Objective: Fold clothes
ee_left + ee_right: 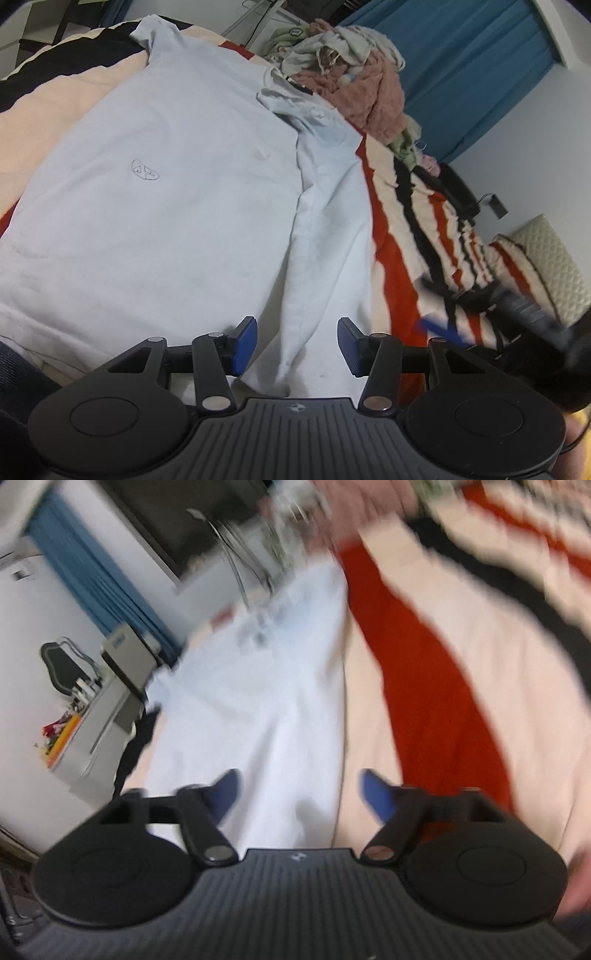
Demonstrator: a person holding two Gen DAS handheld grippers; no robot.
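A pale blue polo shirt (166, 203) lies flat on the bed, its collar (291, 99) at the far end and its right side folded in over the body along a lengthwise crease (295, 229). My left gripper (296, 345) stands open over the near hem of that folded part; the cloth lies under the gap and the blue pads (243, 343) are clear of it. The right wrist view is blurred. There the shirt (258, 701) runs away from me, and my right gripper (301, 794) is open above its near edge. The right gripper's blurred fingers (443, 332) also show at the left view's right edge.
A red, black and cream striped blanket (406, 229) covers the bed. A heap of pink and pale clothes (354, 74) sits beyond the collar. A quilted pillow (554, 258) and a blue curtain (480, 74) lie to the right. A grey cabinet with a device on it (122, 664) stands beside the bed.
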